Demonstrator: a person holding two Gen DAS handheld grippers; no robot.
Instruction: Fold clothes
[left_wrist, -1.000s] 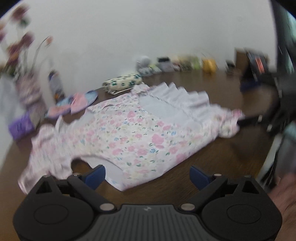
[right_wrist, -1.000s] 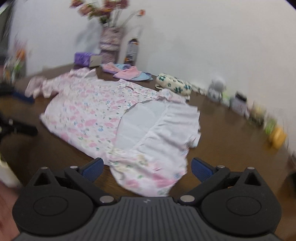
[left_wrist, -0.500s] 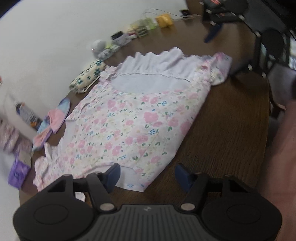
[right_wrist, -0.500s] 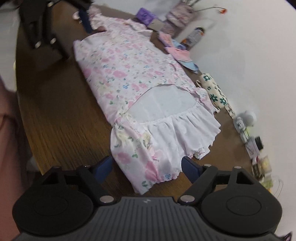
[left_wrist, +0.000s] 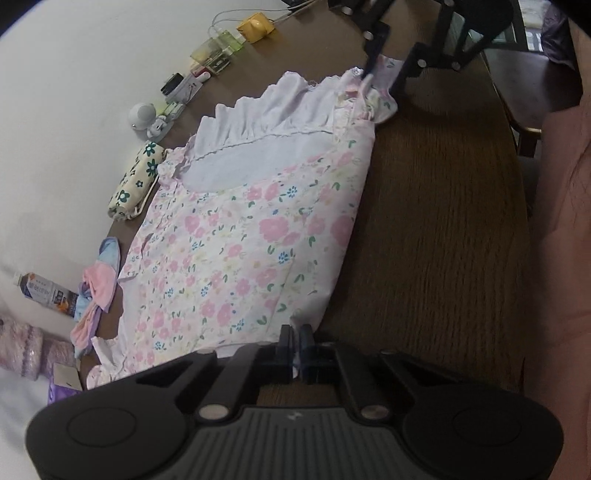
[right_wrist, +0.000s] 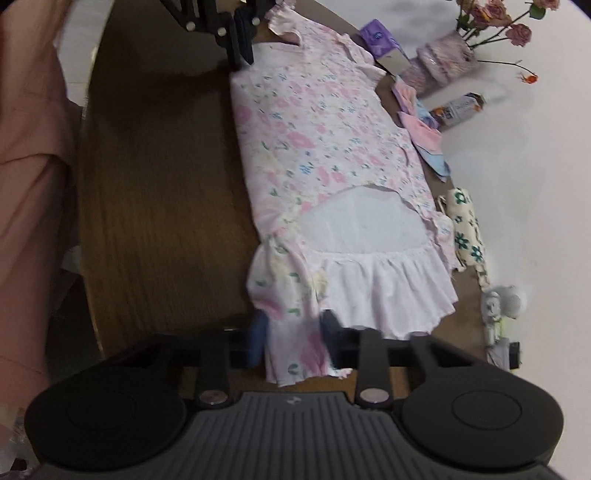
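1. Lying flat along the dark wood-grain tabletop (left_wrist: 436, 236) is a thin cotton dress (left_wrist: 251, 236), pale pink and printed with pink blooms and small blue flowers, stretched lengthwise between the two grippers.
2. At its left end, the left gripper (left_wrist: 295, 338) has its dark blue fingers (left_wrist: 285, 339) squeezed together on the corner of the hem, with a sliver of cloth pinched between them.
3. Toward the middle, the floral print gives way to a plain white rounded panel edged by a gathered, ruffled white frill (right_wrist: 388, 291).
4. At the right end, the right gripper (right_wrist: 293, 338) is closing its fingers (right_wrist: 257, 338) on a puffy floral sleeve (right_wrist: 291, 354), whose cloth bunches between them and spills toward the camera.
5. Along the wall side sit a rolled cream pouch (left_wrist: 135, 181) with dark green flowers, a folded pink and blue cloth (left_wrist: 96, 288), a drink bottle (left_wrist: 44, 293) lying on its side, a knitted pink vase (right_wrist: 441, 61) with dusty roses, a purple box (right_wrist: 384, 44), and a small white figurine (left_wrist: 142, 118).
6. A person's salmon-pink sleeve (right_wrist: 29, 155) hangs beside the near table edge.
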